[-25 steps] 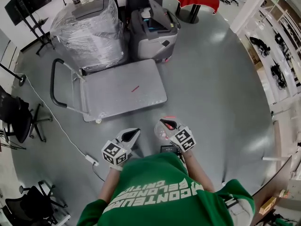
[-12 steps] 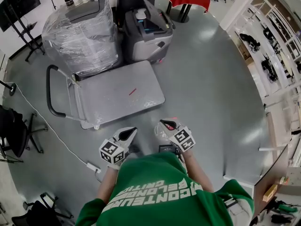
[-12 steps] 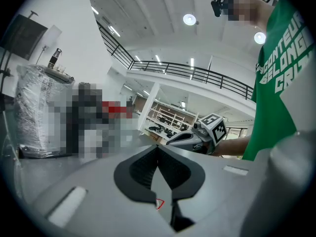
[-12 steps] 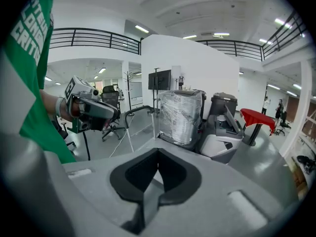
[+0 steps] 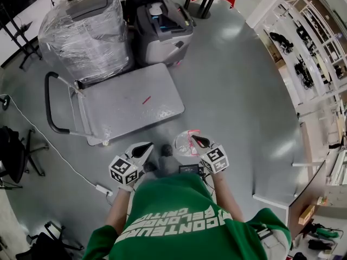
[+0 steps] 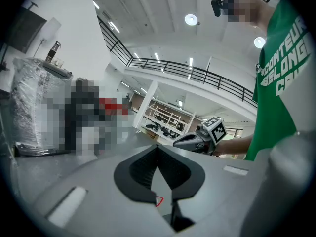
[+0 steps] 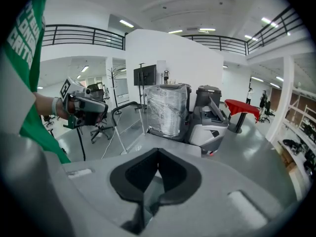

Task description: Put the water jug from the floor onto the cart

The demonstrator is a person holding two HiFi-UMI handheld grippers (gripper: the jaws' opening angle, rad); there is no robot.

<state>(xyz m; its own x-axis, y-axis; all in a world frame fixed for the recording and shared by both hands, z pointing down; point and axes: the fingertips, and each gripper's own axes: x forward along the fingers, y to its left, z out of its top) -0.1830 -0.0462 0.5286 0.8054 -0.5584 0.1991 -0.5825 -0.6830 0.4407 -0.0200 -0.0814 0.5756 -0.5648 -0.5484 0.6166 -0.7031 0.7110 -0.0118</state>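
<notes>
A clear round water jug (image 5: 183,144) with red marks stands on the grey floor, just in front of the cart's near right corner. The flat grey cart (image 5: 124,110) has a black handle (image 5: 47,103) at its left end. My right gripper (image 5: 197,140) points over the jug's right side with its jaws shut and nothing between them (image 7: 158,158). Whether it touches the jug I cannot tell. My left gripper (image 5: 147,146) hangs left of the jug, shut and empty (image 6: 158,152). Each gripper view shows the other gripper: the right gripper (image 6: 196,140) and the left gripper (image 7: 85,107).
A plastic-wrapped machine (image 5: 87,34) and a grey printer (image 5: 162,28) stand behind the cart. A small red item (image 5: 146,99) lies on its deck. A white cable (image 5: 65,150) runs along the floor at left, near black chairs (image 5: 13,150). Shelves (image 5: 303,64) line the right side.
The whole scene has slid left and up in the head view. The left gripper has come closer to the jug and the cart's front edge. Both grippers stay shut.
</notes>
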